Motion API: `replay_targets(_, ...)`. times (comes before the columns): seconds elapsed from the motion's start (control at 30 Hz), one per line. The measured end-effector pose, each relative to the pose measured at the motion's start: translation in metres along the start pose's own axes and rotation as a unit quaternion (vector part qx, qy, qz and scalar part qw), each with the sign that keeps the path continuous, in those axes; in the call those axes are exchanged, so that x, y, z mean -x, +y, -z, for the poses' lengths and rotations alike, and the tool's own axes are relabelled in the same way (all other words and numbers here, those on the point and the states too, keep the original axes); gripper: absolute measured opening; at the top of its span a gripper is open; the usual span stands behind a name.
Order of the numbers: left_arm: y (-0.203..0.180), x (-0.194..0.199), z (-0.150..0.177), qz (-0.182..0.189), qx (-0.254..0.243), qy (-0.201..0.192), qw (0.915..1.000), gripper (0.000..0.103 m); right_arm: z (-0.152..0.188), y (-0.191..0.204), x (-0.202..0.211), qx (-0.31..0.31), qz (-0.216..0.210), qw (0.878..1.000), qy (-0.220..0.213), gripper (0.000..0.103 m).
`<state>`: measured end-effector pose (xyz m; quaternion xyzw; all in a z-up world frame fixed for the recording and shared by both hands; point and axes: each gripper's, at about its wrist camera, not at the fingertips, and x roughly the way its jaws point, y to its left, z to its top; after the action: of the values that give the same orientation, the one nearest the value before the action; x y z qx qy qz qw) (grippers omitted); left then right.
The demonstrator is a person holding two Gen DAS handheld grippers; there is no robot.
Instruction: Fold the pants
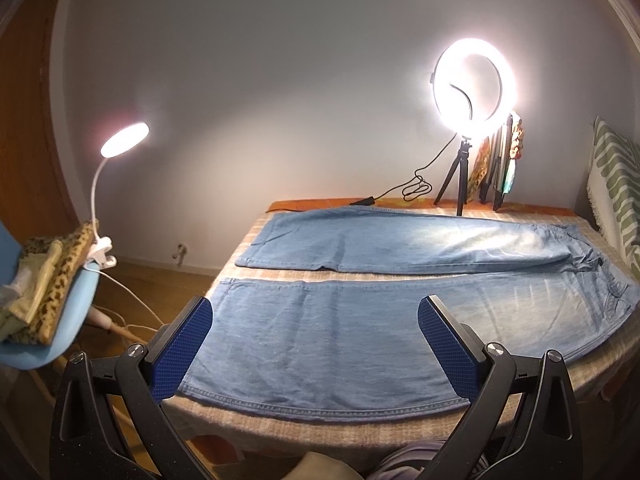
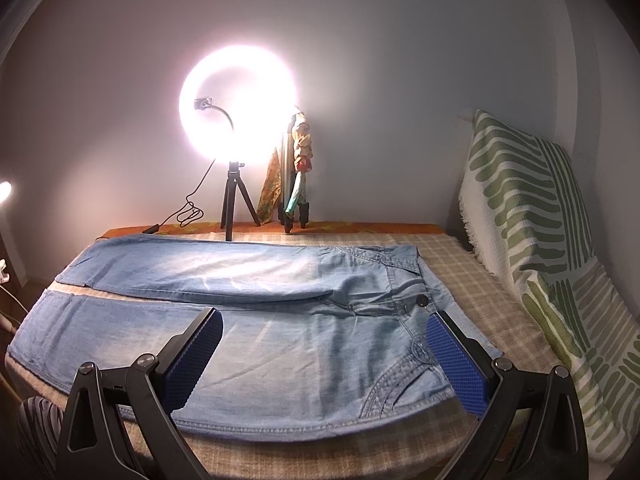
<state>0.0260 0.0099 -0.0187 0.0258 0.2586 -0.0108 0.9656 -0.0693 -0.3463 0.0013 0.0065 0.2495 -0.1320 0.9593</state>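
Holding my left gripper (image 1: 316, 344) and right gripper (image 2: 325, 354) spread wide and gripping nothing, I hover over the near leg of the jeans (image 1: 340, 336), laid flat, legs apart, on the checked bedcover (image 2: 472, 276).

We find no readable text, label, brand, number or sign in either view; nothing here carries lettering we can make out.

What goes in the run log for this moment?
stage: pre-grasp | jeans: flat, unfolded | left claw: open, empty | right claw: open, empty
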Motion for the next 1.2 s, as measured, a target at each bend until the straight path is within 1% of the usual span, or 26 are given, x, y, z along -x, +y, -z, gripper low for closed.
replay_targets(0.1,0.013,-0.014,-0.002,0.032,0.013,0.001,0.9994,0.102,-0.007,0.004,-0.012,0.01,-0.016,1.0,-0.003,0.103)
replay_targets(0.17,0.021,-0.024,-0.005,0.04,0.018,0.002,0.999,0.102,-0.014,0.008,-0.023,0.012,-0.038,0.999,-0.008,0.103)
replay_targets(0.33,0.032,-0.054,-0.019,0.022,0.006,0.014,0.9997,0.102,-0.032,0.022,-0.059,0.014,-0.088,0.996,-0.01,0.103)
replay_targets(0.43,0.038,-0.076,-0.028,0.026,0.002,0.027,0.9993,0.102,-0.043,0.033,-0.086,0.027,-0.117,0.993,-0.008,0.103)
replay_targets(0.5,0.039,-0.091,-0.033,0.024,-0.006,0.034,0.9991,0.102,-0.05,0.042,-0.104,0.045,-0.125,0.991,-0.005,0.103)
replay_targets(0.6,0.038,-0.115,-0.042,0.022,-0.016,0.042,0.9987,0.102,-0.063,0.056,-0.137,0.067,-0.14,0.988,0.008,0.103)
replay_targets(0.77,0.037,-0.154,-0.059,0.03,-0.016,0.052,0.9981,0.102,-0.087,0.072,-0.196,0.065,-0.182,0.98,0.044,0.101)
replay_targets(0.83,0.038,-0.17,-0.067,0.036,-0.012,0.054,0.9978,0.102,-0.096,0.082,-0.221,0.07,-0.2,0.976,0.054,0.098)
replay_targets(0.93,0.035,-0.195,-0.077,0.04,-0.009,0.061,0.9973,0.102,-0.102,0.096,-0.259,0.089,-0.214,0.97,0.069,0.092)
replay_targets(1.03,0.03,-0.218,-0.083,0.053,-0.005,0.073,0.9959,0.102,-0.102,0.113,-0.3,0.126,-0.222,0.963,0.088,0.085)
replay_targets(1.13,0.025,-0.244,-0.084,0.059,0.0,0.089,0.9943,0.102,-0.098,0.132,-0.348,0.164,-0.22,0.954,0.118,0.078)
replay_targets(1.2,0.021,-0.263,-0.081,0.063,0.003,0.103,0.9927,0.102,-0.097,0.142,-0.379,0.17,-0.233,0.947,0.14,0.076)
